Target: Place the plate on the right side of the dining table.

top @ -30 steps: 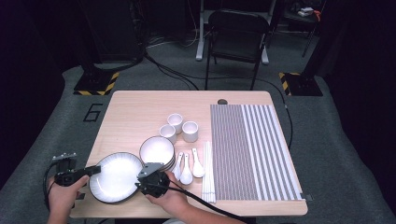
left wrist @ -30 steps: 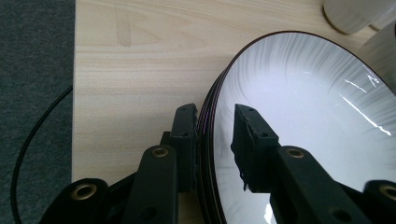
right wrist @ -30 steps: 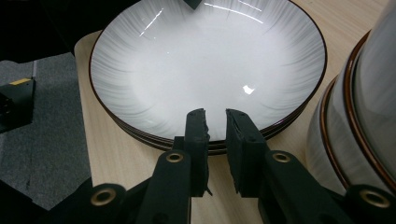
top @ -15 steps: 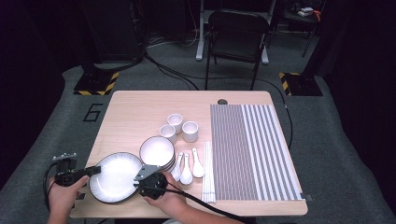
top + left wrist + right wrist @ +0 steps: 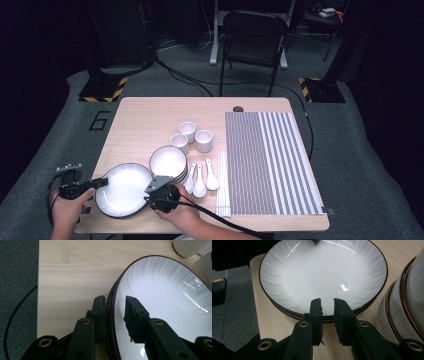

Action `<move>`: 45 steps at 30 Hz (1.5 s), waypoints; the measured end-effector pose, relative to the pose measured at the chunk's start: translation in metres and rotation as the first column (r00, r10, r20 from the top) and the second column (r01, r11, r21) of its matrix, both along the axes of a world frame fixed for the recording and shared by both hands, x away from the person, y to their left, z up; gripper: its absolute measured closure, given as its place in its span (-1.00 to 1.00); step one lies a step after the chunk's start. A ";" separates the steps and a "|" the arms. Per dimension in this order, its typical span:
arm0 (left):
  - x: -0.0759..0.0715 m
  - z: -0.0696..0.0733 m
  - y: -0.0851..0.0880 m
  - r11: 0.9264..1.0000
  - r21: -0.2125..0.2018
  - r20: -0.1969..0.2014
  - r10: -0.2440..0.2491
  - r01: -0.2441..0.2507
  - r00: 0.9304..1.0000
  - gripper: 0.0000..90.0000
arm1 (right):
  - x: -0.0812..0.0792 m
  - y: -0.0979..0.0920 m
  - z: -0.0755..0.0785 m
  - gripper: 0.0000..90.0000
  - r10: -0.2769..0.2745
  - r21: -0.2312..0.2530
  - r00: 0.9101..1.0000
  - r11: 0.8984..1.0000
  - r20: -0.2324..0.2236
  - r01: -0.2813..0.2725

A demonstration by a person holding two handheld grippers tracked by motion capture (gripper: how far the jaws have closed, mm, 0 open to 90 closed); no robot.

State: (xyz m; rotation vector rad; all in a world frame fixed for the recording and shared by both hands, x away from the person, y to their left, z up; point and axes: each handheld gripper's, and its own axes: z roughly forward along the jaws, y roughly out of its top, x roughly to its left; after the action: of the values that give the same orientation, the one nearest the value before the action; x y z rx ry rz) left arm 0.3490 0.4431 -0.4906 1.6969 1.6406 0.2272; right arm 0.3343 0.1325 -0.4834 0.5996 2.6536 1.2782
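A stack of white plates with dark rims (image 5: 124,190) lies at the table's front left corner. My left gripper (image 5: 101,183) reaches in from the left. In the left gripper view its jaws (image 5: 115,300) straddle the plates' rim (image 5: 111,307), one outside and one over the white face, and seem to clamp it. My right gripper (image 5: 148,196) is at the stack's right edge. In the right gripper view its jaws (image 5: 327,301) stand a narrow gap apart over the near rim of the plates (image 5: 322,272), with nothing gripped between them.
Stacked bowls (image 5: 168,162) stand just right of the plates, close to my right hand. Behind them are three white cups (image 5: 192,136); to their right lie spoons (image 5: 200,179), chopsticks (image 5: 223,184) and a striped placemat (image 5: 272,162). The table edge (image 5: 100,231) is near.
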 end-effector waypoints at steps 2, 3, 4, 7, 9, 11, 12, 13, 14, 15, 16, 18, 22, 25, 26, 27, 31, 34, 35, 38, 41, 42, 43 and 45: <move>0.000 0.000 0.000 1.000 -0.001 -0.002 0.001 -0.001 1.000 0.55 | 0.000 0.000 0.000 0.70 -0.003 0.003 1.000 1.000 -0.002 0.003; 0.000 0.000 0.000 1.000 -0.001 -0.002 0.002 -0.002 1.000 0.55 | 0.001 0.000 0.000 0.70 0.003 0.000 1.000 1.000 -0.002 -0.003; 0.000 0.000 0.000 1.000 0.000 0.002 0.003 -0.003 1.000 0.55 | 0.001 0.000 0.000 0.71 0.003 0.000 1.000 1.000 -0.002 -0.003; 0.000 -0.001 0.001 1.000 -0.002 0.000 -0.006 0.006 1.000 0.55 | 0.001 0.001 0.000 0.71 -0.005 0.000 1.000 1.000 -0.002 0.005; 0.000 -0.001 0.001 1.000 -0.005 -0.002 -0.004 0.004 1.000 0.55 | 0.001 0.001 0.000 0.71 -0.004 -0.002 1.000 1.000 -0.003 0.004; 0.000 -0.001 0.001 1.000 -0.007 -0.003 -0.003 0.003 1.000 0.55 | 0.002 0.001 0.000 0.71 0.001 -0.005 1.000 1.000 -0.001 -0.001; 0.000 -0.001 0.001 1.000 -0.007 -0.003 -0.003 0.003 1.000 0.55 | 0.001 0.002 0.000 0.72 -0.003 -0.006 1.000 1.000 -0.010 0.003; 0.000 -0.001 0.001 1.000 -0.008 -0.003 -0.004 0.004 1.000 0.55 | 0.002 0.002 0.000 0.72 0.000 -0.007 1.000 1.000 -0.001 0.000; 0.000 -0.001 0.001 1.000 -0.008 -0.002 -0.004 0.004 1.000 0.55 | 0.002 0.002 0.000 0.73 0.005 -0.008 1.000 1.000 -0.004 -0.005; 0.000 -0.001 0.001 1.000 -0.009 -0.002 -0.005 0.005 1.000 0.55 | 0.002 0.003 0.000 0.72 -0.001 -0.005 1.000 1.000 -0.012 0.001; 0.000 -0.001 0.001 1.000 -0.009 -0.001 -0.008 0.008 1.000 0.54 | 0.003 0.003 0.000 0.73 0.001 -0.006 1.000 1.000 -0.006 -0.001; 0.000 -0.001 0.001 1.000 -0.011 -0.002 -0.007 0.007 1.000 0.54 | 0.002 0.003 0.001 0.73 -0.001 -0.011 1.000 1.000 -0.014 0.001; -0.001 -0.001 0.002 1.000 -0.012 -0.001 -0.009 0.009 1.000 0.53 | 0.003 0.005 0.000 0.75 0.004 -0.017 1.000 1.000 0.001 -0.004; -0.001 -0.001 0.002 1.000 -0.018 0.000 -0.007 0.007 1.000 0.52 | 0.003 0.006 0.001 0.75 0.004 -0.022 1.000 1.000 0.001 -0.004; -0.001 -0.002 0.002 1.000 -0.021 0.000 -0.007 0.007 1.000 0.52 | 0.003 0.006 0.000 0.75 0.006 -0.021 1.000 1.000 0.003 -0.006; -0.001 -0.002 0.002 1.000 -0.025 0.004 -0.007 0.007 1.000 0.50 | 0.003 0.006 0.000 0.75 0.006 -0.020 1.000 1.000 0.004 -0.006; -0.001 -0.002 0.002 0.999 -0.031 0.004 -0.011 0.011 1.000 0.47 | 0.002 0.007 -0.001 0.76 0.008 -0.016 1.000 1.000 0.023 -0.007; -0.001 -0.002 0.003 0.999 -0.032 0.006 -0.012 0.012 1.000 0.47 | 0.001 0.007 -0.001 0.76 0.001 -0.017 1.000 1.000 0.020 0.000; -0.001 -0.002 0.003 0.999 -0.033 0.007 -0.013 0.013 1.000 0.46 | 0.001 0.007 -0.001 0.76 0.002 -0.017 1.000 1.000 0.017 -0.002; -0.002 -0.003 0.003 0.999 -0.038 0.010 -0.011 0.012 1.000 0.44 | 0.001 0.007 -0.001 0.76 0.000 -0.018 1.000 1.000 0.022 0.000; -0.002 -0.003 0.003 0.999 -0.038 0.010 -0.014 0.014 1.000 0.44 | 0.001 0.007 -0.002 0.76 0.010 -0.016 0.999 1.000 0.034 -0.010; -0.002 -0.003 0.003 0.999 -0.037 0.011 -0.013 0.013 1.000 0.44 | 0.001 0.007 -0.002 0.77 0.010 -0.015 0.999 1.000 0.035 -0.009; -0.003 -0.002 0.001 0.999 -0.046 0.006 0.002 -0.001 1.000 0.43 | 0.001 0.007 -0.002 0.77 0.009 -0.013 0.999 1.000 0.038 -0.008; -0.003 -0.002 0.002 0.999 -0.046 0.006 0.000 0.000 1.000 0.43 | 0.000 0.008 -0.002 0.77 0.009 -0.015 0.999 1.000 0.040 -0.008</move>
State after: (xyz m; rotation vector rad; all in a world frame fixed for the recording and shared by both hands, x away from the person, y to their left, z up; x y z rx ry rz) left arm 0.3463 0.4448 -0.4928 1.6601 1.6297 0.1926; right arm 0.3346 0.1403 -0.4856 0.5557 2.6339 1.2574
